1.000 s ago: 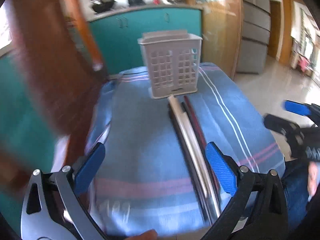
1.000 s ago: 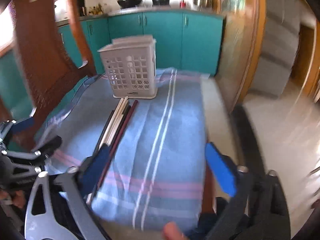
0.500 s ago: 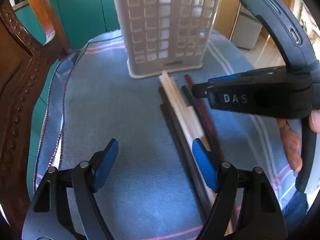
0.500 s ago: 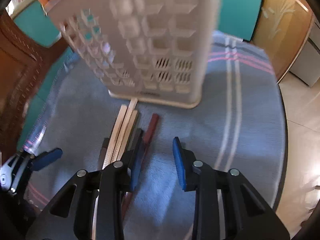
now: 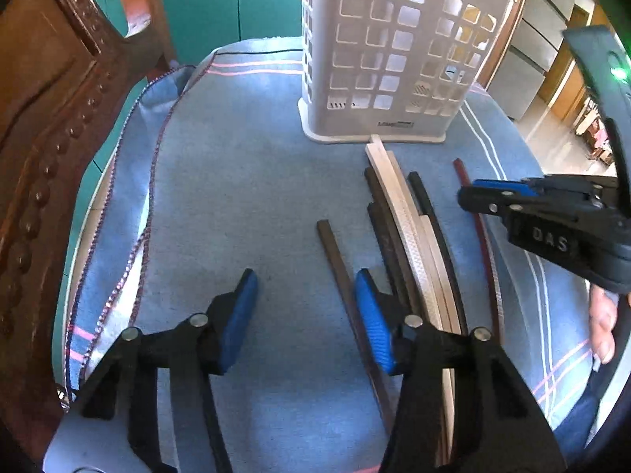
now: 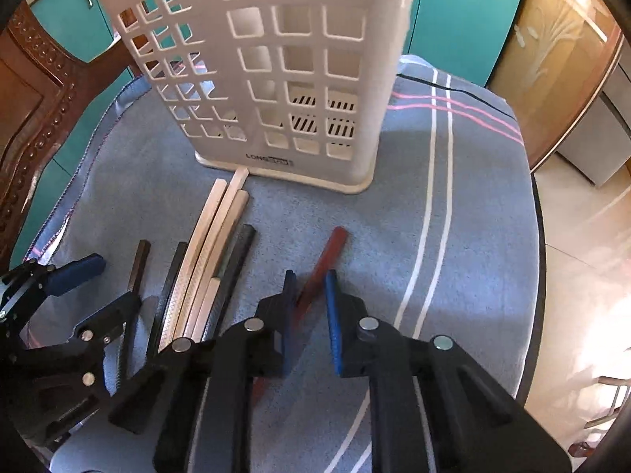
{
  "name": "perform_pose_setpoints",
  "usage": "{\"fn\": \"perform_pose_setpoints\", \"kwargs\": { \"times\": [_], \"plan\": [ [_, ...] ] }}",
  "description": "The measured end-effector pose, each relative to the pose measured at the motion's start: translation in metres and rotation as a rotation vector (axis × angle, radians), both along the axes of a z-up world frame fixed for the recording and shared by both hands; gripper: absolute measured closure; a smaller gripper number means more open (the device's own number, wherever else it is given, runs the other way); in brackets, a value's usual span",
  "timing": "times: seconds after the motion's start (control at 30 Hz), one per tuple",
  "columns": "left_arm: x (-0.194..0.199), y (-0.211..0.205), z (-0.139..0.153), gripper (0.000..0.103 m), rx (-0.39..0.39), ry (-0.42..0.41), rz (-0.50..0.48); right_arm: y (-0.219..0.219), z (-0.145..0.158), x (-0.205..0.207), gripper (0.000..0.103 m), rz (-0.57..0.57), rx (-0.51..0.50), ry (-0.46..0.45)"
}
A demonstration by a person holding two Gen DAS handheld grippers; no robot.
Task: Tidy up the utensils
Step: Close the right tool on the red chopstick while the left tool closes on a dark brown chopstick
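Observation:
A white slotted utensil holder [image 5: 394,59] [image 6: 272,75] stands upright on a blue striped cloth [image 5: 244,181] [image 6: 465,197]. Several chopsticks lie in front of it: pale ones [image 5: 402,213] [image 6: 209,232], black ones [image 5: 430,213] [image 6: 236,260], a brown one [image 5: 335,248] [image 6: 138,264] set apart, and a red one [image 5: 473,213] [image 6: 323,260]. My left gripper [image 5: 305,315] is open, low over the cloth, its right finger beside the brown chopstick. My right gripper [image 6: 309,315] has its jaws narrowed around the red chopstick, with a gap still showing; it also shows in the left wrist view [image 5: 497,193].
A carved wooden chair back [image 5: 47,126] [image 6: 35,118] stands close on the left. Teal cabinets [image 5: 221,0] [image 6: 465,12] are behind the table. The table edge drops to a tiled floor [image 6: 583,244] on the right.
Both grippers have moved in lower and their jaws narrowed. The red chopstick now lies apart from the bundle between my right fingers. The brown chopstick has shifted left, away from the bundle.

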State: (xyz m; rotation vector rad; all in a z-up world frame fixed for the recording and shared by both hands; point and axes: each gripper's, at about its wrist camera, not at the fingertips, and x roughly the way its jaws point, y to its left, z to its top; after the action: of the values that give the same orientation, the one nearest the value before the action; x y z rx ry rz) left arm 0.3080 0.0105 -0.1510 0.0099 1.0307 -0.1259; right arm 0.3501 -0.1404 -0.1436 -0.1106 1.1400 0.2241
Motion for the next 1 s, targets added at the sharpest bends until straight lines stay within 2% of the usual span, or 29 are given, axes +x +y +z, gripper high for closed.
{"fn": "perform_pose_setpoints", "kwargs": {
  "times": [0.13,0.27,0.37,0.4,0.43,0.5,0.8,1.0],
  "plan": [
    [0.01,0.004,-0.001,0.046,0.013,0.005,0.027,-0.003,0.004,0.006,0.087,0.002,-0.026,-0.004],
    [0.015,-0.003,0.0,0.047,0.038,0.009,0.062,-0.003,0.004,0.008,0.08,0.001,-0.046,-0.016],
    [0.015,-0.006,0.002,0.066,0.033,0.008,0.076,0.002,0.003,0.014,0.08,-0.012,-0.051,-0.023],
    [0.016,-0.007,0.003,0.079,0.031,0.006,0.075,0.004,0.003,0.016,0.082,-0.014,-0.052,-0.024],
    [0.011,-0.01,0.004,0.087,0.026,0.005,0.069,0.005,0.003,0.017,0.088,-0.017,-0.057,-0.027],
    [0.006,-0.014,0.006,0.092,0.018,0.004,0.06,0.003,0.003,0.016,0.089,-0.014,-0.049,-0.026],
    [-0.009,-0.021,0.011,0.093,0.001,0.008,0.025,-0.01,0.011,0.017,0.093,0.016,-0.04,-0.023],
    [-0.015,-0.023,0.011,0.091,0.026,0.009,0.025,-0.009,0.007,0.014,0.088,0.017,-0.073,-0.018]
  ]
}}
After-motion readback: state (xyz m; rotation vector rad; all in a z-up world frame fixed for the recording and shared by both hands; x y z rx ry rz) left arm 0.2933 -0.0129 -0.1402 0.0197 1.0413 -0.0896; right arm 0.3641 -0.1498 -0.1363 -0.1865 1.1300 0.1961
